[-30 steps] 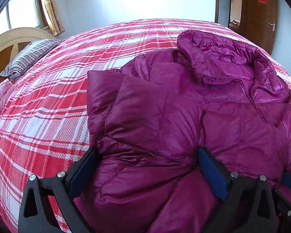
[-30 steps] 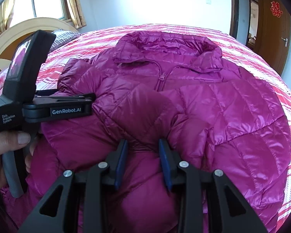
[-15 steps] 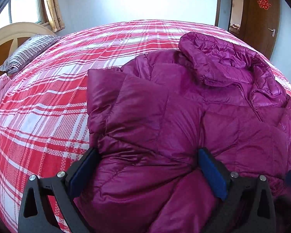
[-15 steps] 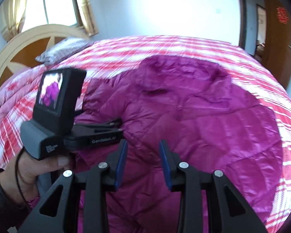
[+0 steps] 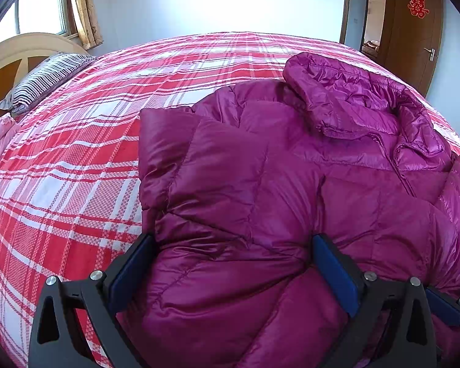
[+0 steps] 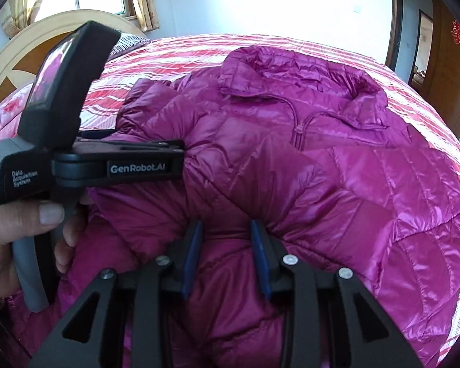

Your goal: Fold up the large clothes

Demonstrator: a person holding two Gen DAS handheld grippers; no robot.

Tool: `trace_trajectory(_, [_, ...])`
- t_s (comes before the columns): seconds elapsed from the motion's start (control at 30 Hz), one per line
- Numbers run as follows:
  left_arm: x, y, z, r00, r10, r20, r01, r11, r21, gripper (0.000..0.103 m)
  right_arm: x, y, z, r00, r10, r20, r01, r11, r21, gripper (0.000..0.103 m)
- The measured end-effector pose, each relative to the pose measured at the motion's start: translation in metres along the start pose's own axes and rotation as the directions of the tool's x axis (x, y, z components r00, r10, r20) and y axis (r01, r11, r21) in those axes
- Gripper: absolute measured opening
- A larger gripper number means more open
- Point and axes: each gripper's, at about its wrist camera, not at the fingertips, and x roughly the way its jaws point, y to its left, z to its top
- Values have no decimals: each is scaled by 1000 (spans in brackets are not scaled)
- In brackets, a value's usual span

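**Magenta down jacket bunched between two grippers on the plaid bed**

Jacket (image 5: 260, 184), a shiny magenta quilted garment, is spread over the right part of the bed (image 5: 92, 159), with its collar toward the far edge and its hem toward the near edge. A red-and-white plaid cover is seen on the bed; a striped pillow (image 5: 43, 76) lies at the far left corner, against the curved headboard (image 5: 18, 46).

In the left wrist view, the left gripper (image 5: 230, 263) is held wide, and a thick fold of the jacket is bulged between its blue pads (image 5: 132, 273); whether the pads are pressed into the fabric cannot be told. A folded-over sleeve is laid across the jacket's left side.

In the right wrist view, the same gripper body is seen at the left, gripped by a hand (image 6: 18, 236), its fingers sunk into the padding. The right gripper (image 6: 225, 245) is set near the hem, its jaws partly closed, and a puffed ridge of the jacket is pinched between its pads (image 6: 190, 257). The zip and collar (image 6: 300, 76) are seen beyond. A brown door (image 6: 450, 61) stands at the far right.
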Motion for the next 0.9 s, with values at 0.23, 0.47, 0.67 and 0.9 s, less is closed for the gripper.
trace_trajectory(0.23, [0,-2,0,1000,9,0,-9,1000,6,102,2,0,2,1000,-3,1,3,1000,-1,36])
trace_trajectory(0.47, [-1,1,3,1000,-14,-11,14,1000,-6,102,2,1,2,1000,-8,-1,8,1000,-5,36])
trace_trajectory(0.67, [-38,13,17,997,19,72,-18,999,-26,102,1,0,2,1000,-5,3,5,1000,-1,36])
trace_trajectory(0.9, [-55,-13,80,975,-15,223,5,999,47,102,0,3,1,1000,-17,10,17,1000,-11,36])
